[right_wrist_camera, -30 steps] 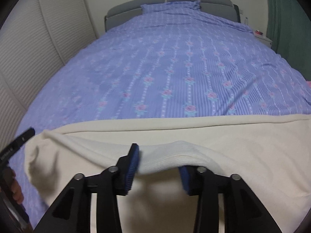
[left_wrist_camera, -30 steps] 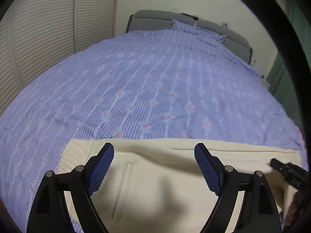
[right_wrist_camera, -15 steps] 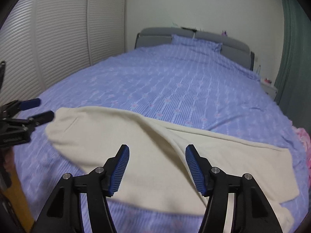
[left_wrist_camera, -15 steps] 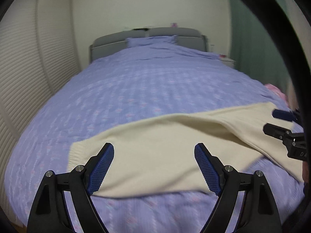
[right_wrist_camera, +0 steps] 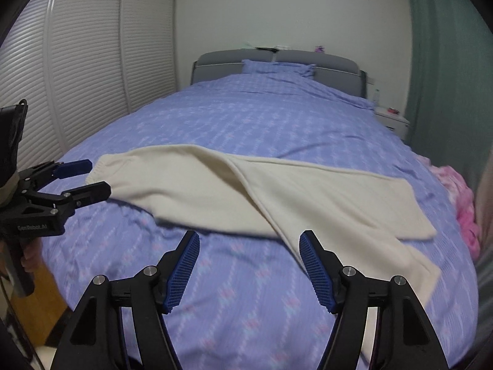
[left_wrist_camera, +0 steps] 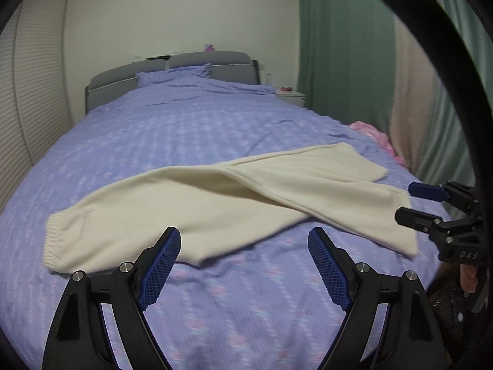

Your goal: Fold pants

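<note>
Cream fleece pants (left_wrist_camera: 215, 203) lie spread across the near part of the bed (left_wrist_camera: 191, 129), on its lilac flowered cover. Seen from the left wrist, their elastic waistband (left_wrist_camera: 54, 240) sits at the left end of the garment, and the two legs run off to the right, one lying partly over the other, the ends fanned apart near the bed's right side.

On the near side of the pants, the left gripper (left_wrist_camera: 245, 265) hovers above bare cover, its blue pads spread wide with nothing between them. The right gripper (right_wrist_camera: 248, 262) hangs just short of the pants' near edge; its jaws have just been opening, stand well apart, and hold no cloth. In the left wrist view the right gripper (left_wrist_camera: 413, 202) shows beside the leg ends, clear of the fabric. In the right wrist view the left gripper (right_wrist_camera: 84, 178) shows just beside the waistband (right_wrist_camera: 101, 172), not touching it.

Beyond the pants, a lilac pillow (left_wrist_camera: 174, 74) rests against the grey headboard (left_wrist_camera: 209, 61). Right of the pants, pink cloth (right_wrist_camera: 462, 203) lies at the bed's edge, before a green curtain (left_wrist_camera: 342, 61). Left of the bed stand white slatted doors (right_wrist_camera: 86, 61).
</note>
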The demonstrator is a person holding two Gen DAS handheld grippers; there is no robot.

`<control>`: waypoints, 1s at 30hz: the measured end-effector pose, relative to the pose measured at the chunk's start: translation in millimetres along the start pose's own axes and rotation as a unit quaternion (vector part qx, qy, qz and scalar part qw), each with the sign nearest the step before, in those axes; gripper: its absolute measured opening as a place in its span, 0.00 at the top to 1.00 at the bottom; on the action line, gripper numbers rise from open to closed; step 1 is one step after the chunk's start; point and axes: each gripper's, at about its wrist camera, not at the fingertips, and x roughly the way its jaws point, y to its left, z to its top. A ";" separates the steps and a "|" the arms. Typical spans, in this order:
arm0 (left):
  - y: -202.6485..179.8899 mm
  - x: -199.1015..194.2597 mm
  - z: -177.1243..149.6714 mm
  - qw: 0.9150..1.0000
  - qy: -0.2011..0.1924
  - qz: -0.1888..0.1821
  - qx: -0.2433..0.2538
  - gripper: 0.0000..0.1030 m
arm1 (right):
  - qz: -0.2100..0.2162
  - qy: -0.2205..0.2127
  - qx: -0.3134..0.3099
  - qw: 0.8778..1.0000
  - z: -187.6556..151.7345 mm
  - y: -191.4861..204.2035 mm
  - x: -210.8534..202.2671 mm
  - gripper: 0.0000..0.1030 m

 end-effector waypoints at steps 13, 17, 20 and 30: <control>-83.9 50.6 -14.4 0.993 0.026 -0.113 0.015 0.18 | -0.072 0.030 0.116 0.990 -90.1 -84.8 -27.5 0.34; -99.4 73.2 -21.4 0.992 0.032 -0.122 0.028 0.18 | -0.074 0.048 0.165 0.982 -114.5 -108.0 -14.5 0.34; -100.0 87.5 -27.3 0.990 0.035 -0.129 0.035 0.18 | -0.080 0.052 0.208 0.973 -134.6 -123.7 -4.4 0.34; -99.4 158.8 -37.5 0.980 0.067 -0.166 0.081 0.18 | -0.102 0.071 0.374 0.919 -173.9 -150.5 13.3 0.34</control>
